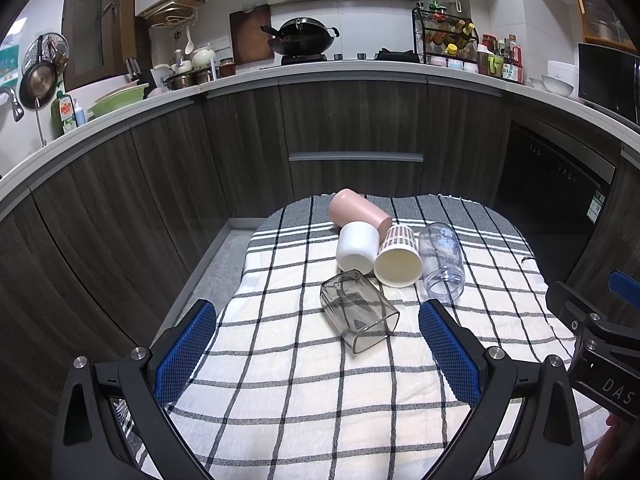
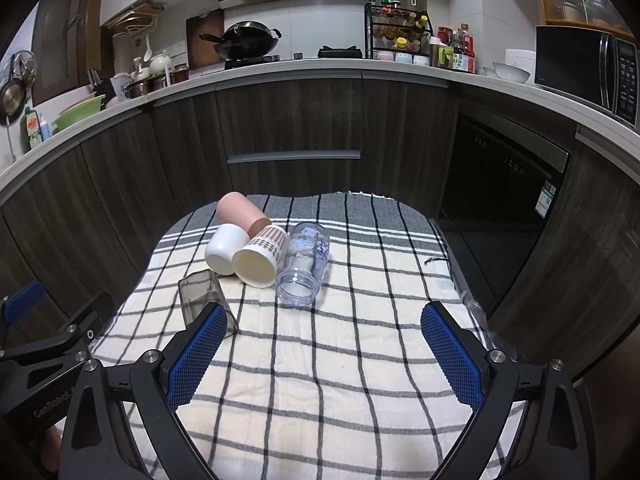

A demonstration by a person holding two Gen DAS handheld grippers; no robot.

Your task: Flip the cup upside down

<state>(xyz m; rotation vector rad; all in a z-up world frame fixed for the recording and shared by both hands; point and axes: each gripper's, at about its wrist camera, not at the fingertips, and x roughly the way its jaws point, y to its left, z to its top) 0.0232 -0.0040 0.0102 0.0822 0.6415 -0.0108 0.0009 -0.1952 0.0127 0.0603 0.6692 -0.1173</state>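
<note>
Several cups lie on their sides on a checked cloth point(image 1: 320, 376) point(image 2: 360, 344). A smoky grey square cup point(image 1: 358, 314) point(image 2: 200, 294) lies nearest. Behind it are a white cup point(image 1: 357, 248) point(image 2: 226, 249), a patterned paper cup point(image 1: 399, 258) point(image 2: 260, 258), a clear cup point(image 1: 442, 260) point(image 2: 306, 264) and a pink cup point(image 1: 356, 210) point(image 2: 240, 210). My left gripper point(image 1: 318, 316) is open and empty, the grey cup just ahead between its fingers. My right gripper point(image 2: 324, 316) is open and empty, its left finger point(image 2: 196, 356) overlapping the grey cup.
The cloth covers a small table in front of dark wood kitchen cabinets point(image 1: 352, 120). The counter above holds a wok point(image 1: 306, 36), a spice rack point(image 1: 446, 36) and dishes. A microwave point(image 2: 588, 68) stands at the right. The floor drops off left of the table.
</note>
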